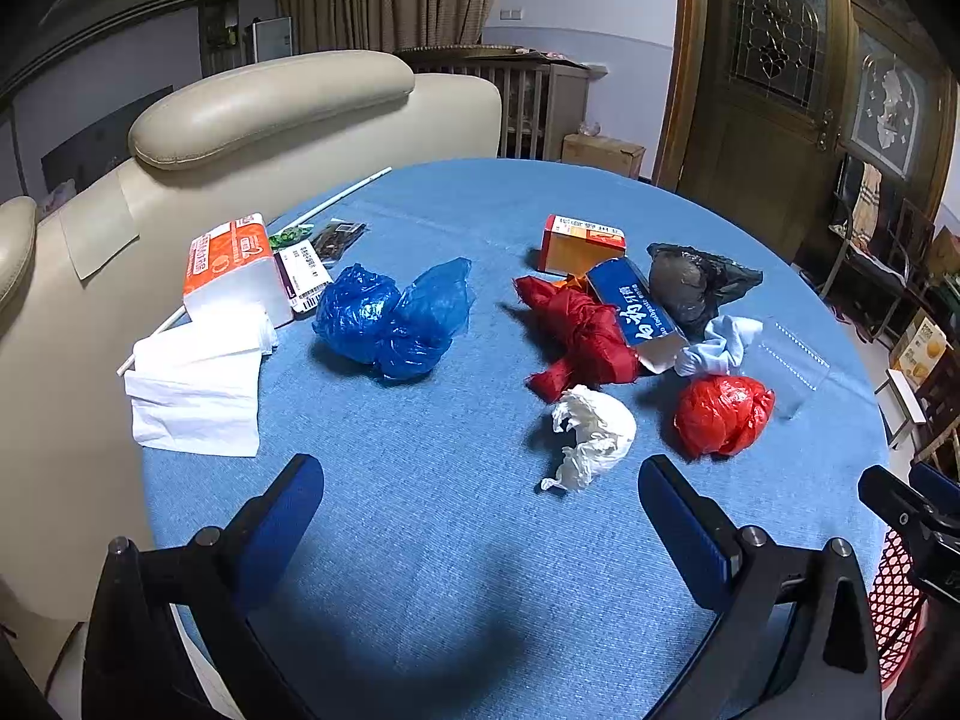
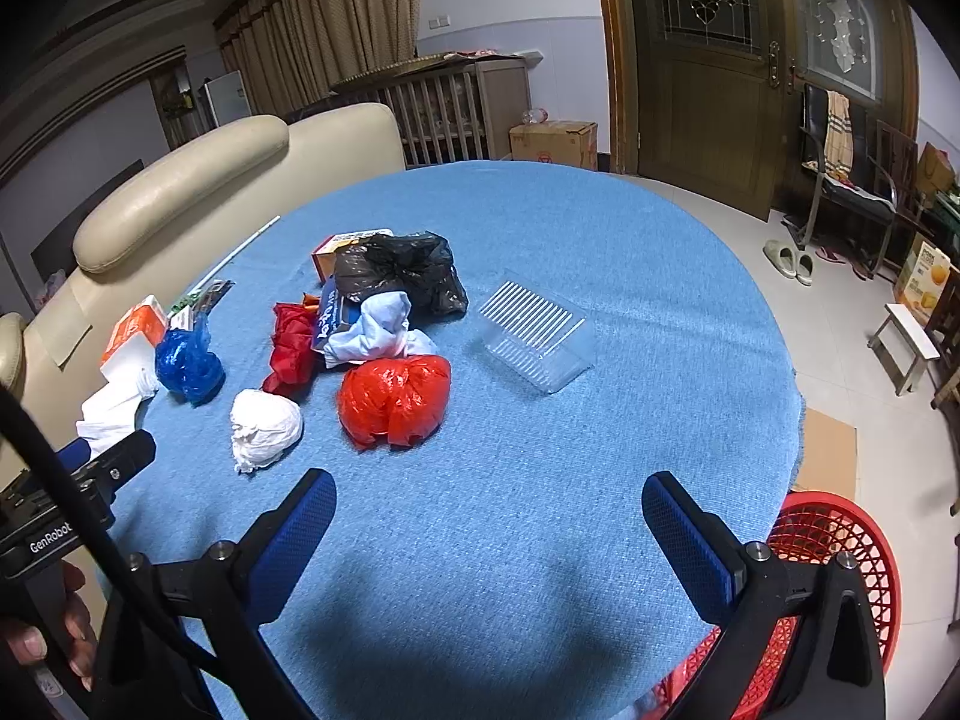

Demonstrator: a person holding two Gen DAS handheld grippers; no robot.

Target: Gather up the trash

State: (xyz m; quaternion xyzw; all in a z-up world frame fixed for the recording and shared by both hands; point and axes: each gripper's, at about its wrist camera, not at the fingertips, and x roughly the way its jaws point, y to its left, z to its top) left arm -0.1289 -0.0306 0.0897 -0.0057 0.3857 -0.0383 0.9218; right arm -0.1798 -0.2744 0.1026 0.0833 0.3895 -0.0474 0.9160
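Note:
Trash lies on a round table with a blue cloth (image 1: 456, 540): a white crumpled paper (image 1: 591, 435) (image 2: 264, 427), a red plastic bag (image 1: 723, 414) (image 2: 393, 399), a dark red bag (image 1: 579, 336), a blue bag (image 1: 393, 318) (image 2: 187, 360), a black bag (image 1: 690, 285) (image 2: 402, 270), a blue toothpaste box (image 1: 636, 312), an orange box (image 1: 579, 243) and a clear plastic tray (image 2: 537, 330). My left gripper (image 1: 480, 531) is open and empty, just short of the white paper. My right gripper (image 2: 489, 546) is open and empty, in front of the red bag.
A red mesh basket (image 2: 840, 546) stands on the floor by the table's right front edge. A tissue pack (image 1: 234, 267) and loose tissues (image 1: 198, 384) lie at the table's left. A beige sofa (image 1: 264, 114) stands behind the table.

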